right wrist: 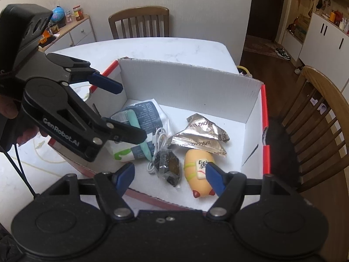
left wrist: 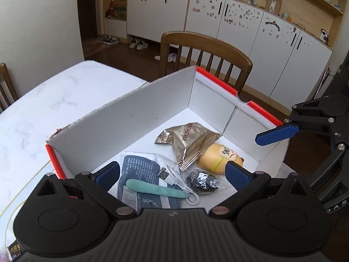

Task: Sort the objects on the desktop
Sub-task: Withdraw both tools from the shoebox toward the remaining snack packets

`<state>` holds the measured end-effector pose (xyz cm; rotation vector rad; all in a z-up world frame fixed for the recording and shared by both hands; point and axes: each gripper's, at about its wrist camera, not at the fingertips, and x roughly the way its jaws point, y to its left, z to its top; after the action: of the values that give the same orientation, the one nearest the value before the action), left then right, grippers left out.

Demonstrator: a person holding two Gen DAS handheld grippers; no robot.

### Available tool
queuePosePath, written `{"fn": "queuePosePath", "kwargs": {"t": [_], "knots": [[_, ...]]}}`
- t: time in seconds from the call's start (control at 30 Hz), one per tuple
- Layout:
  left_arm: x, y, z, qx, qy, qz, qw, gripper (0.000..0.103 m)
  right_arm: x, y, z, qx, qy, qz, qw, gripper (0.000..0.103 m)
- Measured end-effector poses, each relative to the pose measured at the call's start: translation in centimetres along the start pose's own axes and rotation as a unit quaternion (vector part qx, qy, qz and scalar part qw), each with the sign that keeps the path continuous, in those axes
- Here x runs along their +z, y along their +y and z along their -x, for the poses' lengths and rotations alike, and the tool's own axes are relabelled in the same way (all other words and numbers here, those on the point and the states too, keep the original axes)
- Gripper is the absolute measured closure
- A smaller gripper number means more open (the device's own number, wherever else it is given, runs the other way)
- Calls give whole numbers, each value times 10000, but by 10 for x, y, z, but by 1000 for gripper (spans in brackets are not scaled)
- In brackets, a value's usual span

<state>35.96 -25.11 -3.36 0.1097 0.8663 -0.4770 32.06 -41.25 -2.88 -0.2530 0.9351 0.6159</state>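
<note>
Two tongs, both released, nothing held: right tongs (right wrist: 169, 178) at lower centre of the right wrist view, left tongs (left wrist: 172, 175) at lower centre of the left. One white box (right wrist: 187, 83) with red edges sits on the tabletop (right wrist: 152, 48), mid-frame. Inside, six items: one black crinkly packet (right wrist: 169, 167), one yellow squishy toy (right wrist: 196, 166), one white cable (right wrist: 160, 138), one teal stick (right wrist: 138, 126), one blue-white pouch (right wrist: 150, 111), one gold foil wrapper (right wrist: 202, 131). Two wooden chairs in the right view: one at the far top (right wrist: 139, 20), one at the right (right wrist: 316, 118).
</note>
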Motion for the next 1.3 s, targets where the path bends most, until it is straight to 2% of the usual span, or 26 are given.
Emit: {"fn": "queuePosePath", "kwargs": {"t": [0.4, 0.6, 0.97, 1.3], "knots": [[-18, -5, 55, 205, -525, 47, 9984, 0, -6, 26, 25, 58, -340, 97, 9994, 32], [-32, 0, 86, 534, -825, 303, 9947, 0, -4, 47, 33, 120, -537, 5, 9985, 32], [-68, 37, 146, 692, -1248, 463, 9887, 0, 10, 107, 31, 124, -691, 49, 9975, 32], [-105, 76, 190, 939, -1418, 320, 9849, 0, 28, 164, 10, 150, -686, 30, 9975, 31]]}}
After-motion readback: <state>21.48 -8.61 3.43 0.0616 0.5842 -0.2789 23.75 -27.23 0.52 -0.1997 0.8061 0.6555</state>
